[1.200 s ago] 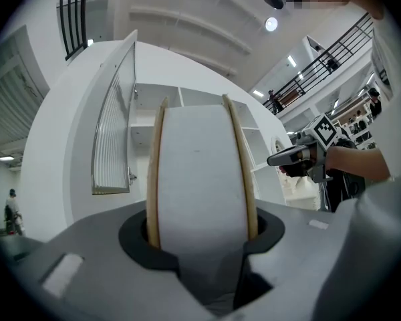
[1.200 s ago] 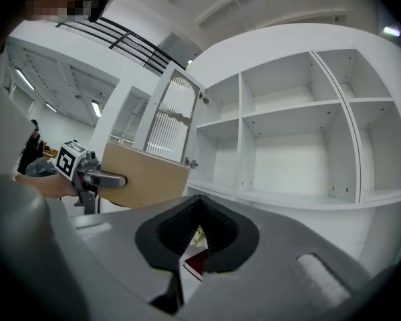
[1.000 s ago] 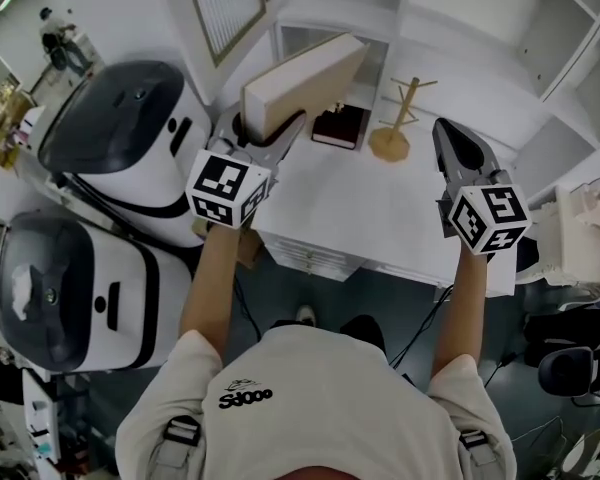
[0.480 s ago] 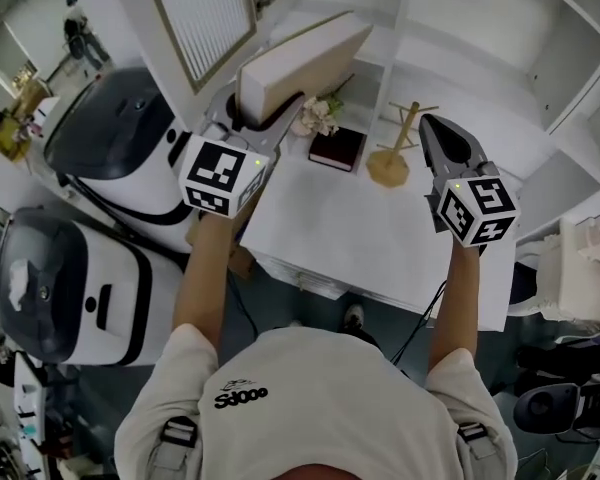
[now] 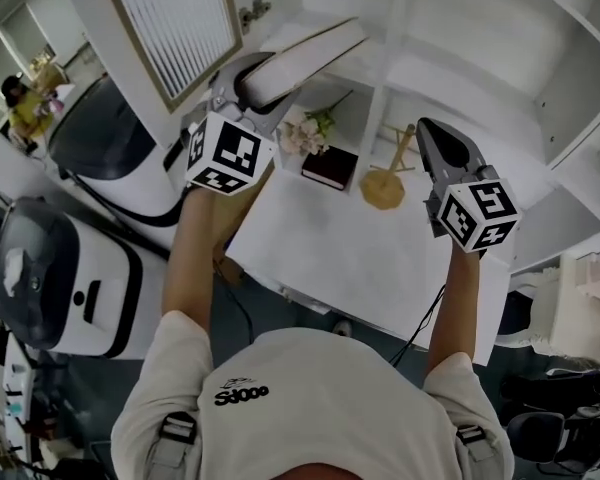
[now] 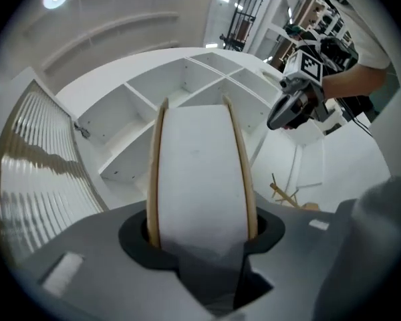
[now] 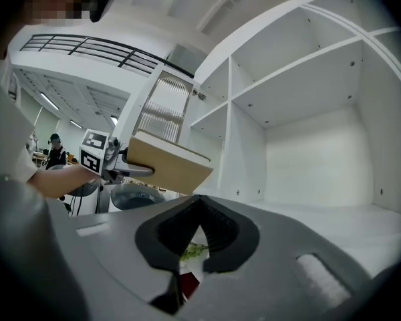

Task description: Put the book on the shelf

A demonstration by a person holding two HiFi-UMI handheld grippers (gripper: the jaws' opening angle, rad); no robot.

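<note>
First, person [image 5: 300, 398]: pale T-shirt, both forearms stretched forward over the bench.
Left claw [image 5: 252, 80]: clamped on the book, its marker cube facing up.
Right claw [image 5: 438, 143]: jaws together with nothing between them, hanging over the right part of the bench.
Bench [image 5: 360, 258]: white top, mostly bare.
Book [image 5: 315, 50]: beige covers and white page edges, held up in the air and tilted, above the bench's far left corner, in front of the shelf and touching no board.
Far edge of bench: flowers [image 5: 305, 133], a dark red volume [image 5: 330, 166] lying flat, and a wooden stand [image 5: 385, 183] with pegs.
Shelf [image 5: 460, 58]: white open compartments, a slatted door [image 5: 180, 28] at its left.
</note>
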